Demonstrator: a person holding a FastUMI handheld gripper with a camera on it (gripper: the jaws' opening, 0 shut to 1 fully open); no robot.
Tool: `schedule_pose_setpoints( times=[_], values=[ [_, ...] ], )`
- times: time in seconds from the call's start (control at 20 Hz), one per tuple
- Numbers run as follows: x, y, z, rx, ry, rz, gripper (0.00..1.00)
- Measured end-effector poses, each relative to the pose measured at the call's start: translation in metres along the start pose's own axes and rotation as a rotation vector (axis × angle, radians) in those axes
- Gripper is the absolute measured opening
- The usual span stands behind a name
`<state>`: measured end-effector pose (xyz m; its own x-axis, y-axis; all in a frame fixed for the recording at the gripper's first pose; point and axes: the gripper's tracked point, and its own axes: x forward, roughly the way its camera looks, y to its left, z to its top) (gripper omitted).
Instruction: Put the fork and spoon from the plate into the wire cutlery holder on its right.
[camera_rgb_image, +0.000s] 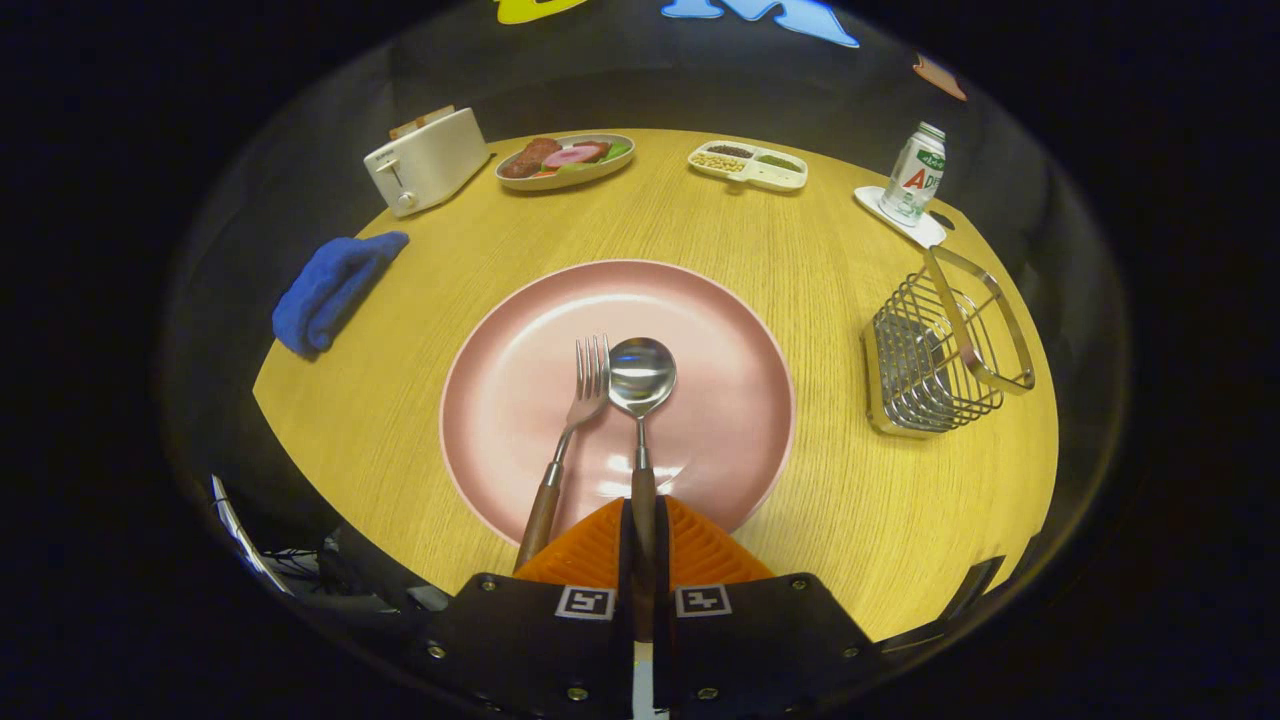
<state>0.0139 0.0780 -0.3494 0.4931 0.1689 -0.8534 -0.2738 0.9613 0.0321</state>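
The spoon (642, 400), polished steel bowl on a brown wooden handle, lies on the round pink plate (720, 340) at frame centre, its handle clenched between the ribbed orange fingers (643, 545). The matching fork (570, 430) lies just left, tines beside the spoon's bowl. Right of the plate, on the pale wood-grain worktop (850, 500), stands the wire cutlery holder (940, 350). A blue cloth (335, 285) lies at left.

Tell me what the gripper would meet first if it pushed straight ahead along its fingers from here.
The gripper is shut on the spoon by its handle, so the spoon bowl leads. Straight ahead lies the far rim of the pink plate, then bare table; the divided snack tray sits slightly right. Depth is unclear.
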Motion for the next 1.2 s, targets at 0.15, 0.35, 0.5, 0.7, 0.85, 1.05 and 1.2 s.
schedule_pose_setpoints(
  times=[0.15, 0.35, 0.5, 0.7, 0.85, 1.05, 1.2],
  values=[
    [-0.002, -0.003, 0.004, 0.07, -0.017, -0.008, 0.01],
    [-0.009, -0.011, 0.012, 0.113, -0.036, -0.006, 0.01],
    [-0.021, -0.018, 0.027, 0.126, -0.063, 0.001, 0.01],
    [-0.041, -0.038, 0.053, 0.139, -0.11, -0.009, 0.02],
    [-0.057, -0.063, 0.068, 0.161, -0.134, -0.033, 0.01],
    [-0.073, -0.106, 0.078, 0.198, -0.147, -0.083, 0.01],
    [-0.083, -0.132, 0.08, 0.234, -0.152, -0.109, 0.01]
  ],
)
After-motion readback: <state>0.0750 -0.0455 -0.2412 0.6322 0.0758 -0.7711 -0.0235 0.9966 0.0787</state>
